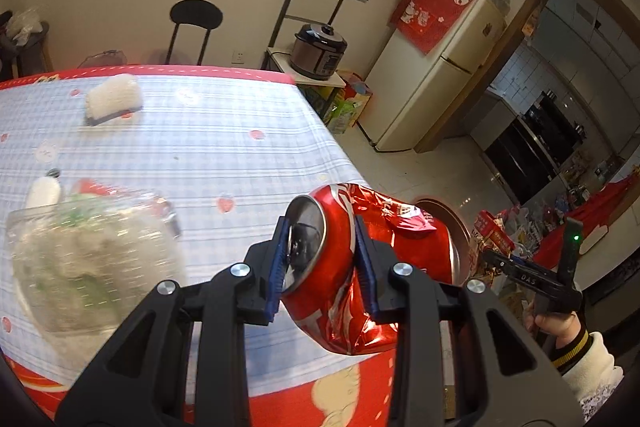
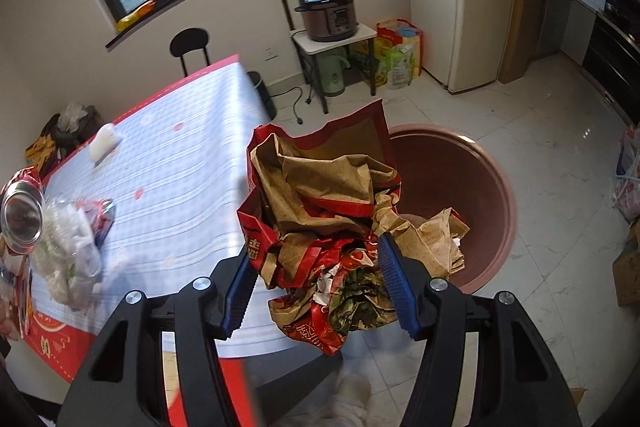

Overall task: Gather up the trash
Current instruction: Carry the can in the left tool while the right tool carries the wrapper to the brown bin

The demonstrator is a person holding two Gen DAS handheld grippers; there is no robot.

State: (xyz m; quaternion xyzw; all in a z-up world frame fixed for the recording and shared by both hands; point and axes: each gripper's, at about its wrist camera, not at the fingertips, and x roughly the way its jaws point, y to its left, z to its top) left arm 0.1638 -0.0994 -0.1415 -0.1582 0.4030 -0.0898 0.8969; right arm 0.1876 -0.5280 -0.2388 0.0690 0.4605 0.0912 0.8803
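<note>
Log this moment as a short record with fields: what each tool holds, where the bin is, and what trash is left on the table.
left tool: shut on crushed red can
right tool: shut on crumpled paper bag
bin: on the floor past the table's edge, partly behind the bag
table: checked cloth with red border
left on table: clear plastic wrapper, a white item at the far side
second can: lies behind the wrapper

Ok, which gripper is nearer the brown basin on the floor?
Right. The right gripper holds crumpled paper wrapping right at the basin rim; the left gripper, clamping the can, sits over the table edge.
</note>
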